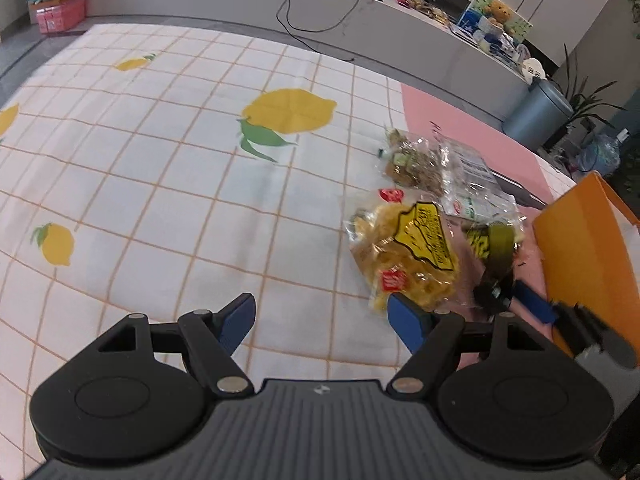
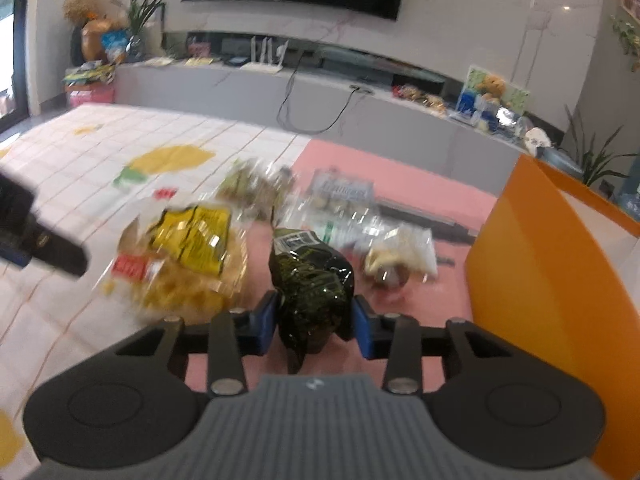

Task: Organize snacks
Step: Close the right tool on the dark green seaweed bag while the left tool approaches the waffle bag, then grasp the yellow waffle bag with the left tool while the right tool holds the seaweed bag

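My right gripper (image 2: 314, 322) is clenched on 1 dark green snack bag (image 2: 310, 280), just beside the orange box (image 2: 540, 280); I judge this the pick step. My next move calls for carrying it over the box's wall. My left gripper (image 1: 322, 320) hovers released over the lemon cloth (image 1: 160, 160). On the table I count 1 yellow chip bag (image 2: 188, 264) and at least 3 clear packets, blurred.
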`<act>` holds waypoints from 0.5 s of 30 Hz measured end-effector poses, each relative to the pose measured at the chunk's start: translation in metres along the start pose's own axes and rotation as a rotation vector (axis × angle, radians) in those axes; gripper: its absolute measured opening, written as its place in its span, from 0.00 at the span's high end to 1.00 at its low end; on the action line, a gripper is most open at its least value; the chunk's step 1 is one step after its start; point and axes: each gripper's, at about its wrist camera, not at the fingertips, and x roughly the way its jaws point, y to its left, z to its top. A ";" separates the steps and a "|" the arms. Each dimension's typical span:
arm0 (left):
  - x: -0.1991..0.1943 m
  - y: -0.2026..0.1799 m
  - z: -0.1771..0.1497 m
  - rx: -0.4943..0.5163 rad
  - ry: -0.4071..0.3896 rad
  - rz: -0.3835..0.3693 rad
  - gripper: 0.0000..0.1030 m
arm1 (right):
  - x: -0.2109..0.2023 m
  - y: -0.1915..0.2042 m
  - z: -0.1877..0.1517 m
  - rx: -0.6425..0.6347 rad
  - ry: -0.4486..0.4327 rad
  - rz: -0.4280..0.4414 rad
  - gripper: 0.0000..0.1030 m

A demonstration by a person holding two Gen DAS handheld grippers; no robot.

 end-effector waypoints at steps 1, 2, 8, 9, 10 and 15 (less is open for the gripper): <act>0.000 -0.001 -0.001 0.000 0.002 -0.005 0.14 | -0.004 0.001 -0.003 -0.003 -0.005 0.001 0.63; 0.000 -0.002 -0.001 0.003 0.004 -0.008 0.14 | -0.008 0.002 -0.006 -0.007 -0.017 0.001 0.63; -0.002 -0.008 -0.007 0.074 0.010 -0.023 0.14 | -0.001 0.007 -0.008 -0.075 -0.005 -0.017 0.54; -0.001 -0.008 -0.007 0.075 0.011 -0.024 0.14 | 0.000 0.006 -0.007 -0.075 -0.007 -0.020 0.53; -0.001 -0.008 -0.007 0.075 0.011 -0.025 0.14 | 0.001 0.006 -0.007 -0.075 -0.008 -0.021 0.51; 0.001 -0.010 -0.007 0.069 0.004 -0.012 0.14 | 0.008 0.005 -0.005 -0.083 -0.011 -0.003 0.46</act>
